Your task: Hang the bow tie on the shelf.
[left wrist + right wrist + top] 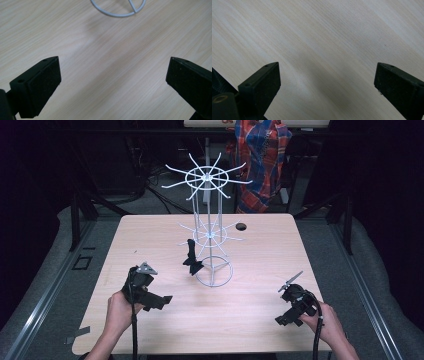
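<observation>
A light, stiff black clip [192, 259] hung on the wire rack [209, 232] is best pinched across its body, both the left hand-held gripper [159, 301] and right hand-held gripper [286, 320] being held wide apart and empty

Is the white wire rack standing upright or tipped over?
Upright: the wire rack stands on its round base on the table, pole vertical.

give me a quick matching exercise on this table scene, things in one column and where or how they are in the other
Things:
1. white wire rack
2. black item
3. left gripper
4. right gripper

Places or states:
a. hangs on the rack's lower tier
b. near the table's front right edge, jaws open over bare wood
c. stands mid-table on a ring base
d. front left, jaws open, rack's ring ahead of it

Pairs: 1-c, 2-a, 3-d, 4-b
</observation>
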Demonstrator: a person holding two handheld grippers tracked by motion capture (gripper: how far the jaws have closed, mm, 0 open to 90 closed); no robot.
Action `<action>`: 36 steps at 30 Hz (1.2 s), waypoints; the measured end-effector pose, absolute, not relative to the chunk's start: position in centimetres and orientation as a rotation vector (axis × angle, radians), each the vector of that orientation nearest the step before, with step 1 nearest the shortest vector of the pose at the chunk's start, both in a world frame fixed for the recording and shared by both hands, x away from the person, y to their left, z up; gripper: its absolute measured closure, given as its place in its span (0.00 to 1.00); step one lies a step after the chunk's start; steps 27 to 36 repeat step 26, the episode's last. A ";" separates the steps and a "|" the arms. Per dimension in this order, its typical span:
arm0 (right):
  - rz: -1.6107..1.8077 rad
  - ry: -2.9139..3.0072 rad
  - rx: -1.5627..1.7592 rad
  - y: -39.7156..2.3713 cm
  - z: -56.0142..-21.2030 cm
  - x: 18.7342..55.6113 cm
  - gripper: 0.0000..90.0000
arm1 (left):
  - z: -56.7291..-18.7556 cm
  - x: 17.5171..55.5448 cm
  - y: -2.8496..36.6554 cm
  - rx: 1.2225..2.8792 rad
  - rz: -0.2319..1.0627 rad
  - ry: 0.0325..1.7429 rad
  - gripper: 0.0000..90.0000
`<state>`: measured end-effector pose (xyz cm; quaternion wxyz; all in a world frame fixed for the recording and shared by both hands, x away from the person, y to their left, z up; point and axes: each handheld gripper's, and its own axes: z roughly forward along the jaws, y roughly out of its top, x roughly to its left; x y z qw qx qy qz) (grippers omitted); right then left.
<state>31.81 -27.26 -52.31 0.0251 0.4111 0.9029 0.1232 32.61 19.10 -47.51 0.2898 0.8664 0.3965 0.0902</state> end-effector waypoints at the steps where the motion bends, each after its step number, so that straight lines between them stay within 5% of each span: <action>1: 0.364 2.794 1.262 -27.3 -52.2 31.8 0.07 | -47.6 32.4 19.1 2.317 0.239 1.059 0.00; 36: 0.358 2.796 1.233 -27.1 -52.4 31.8 0.07 | -50.9 31.5 20.0 2.378 0.080 1.008 0.00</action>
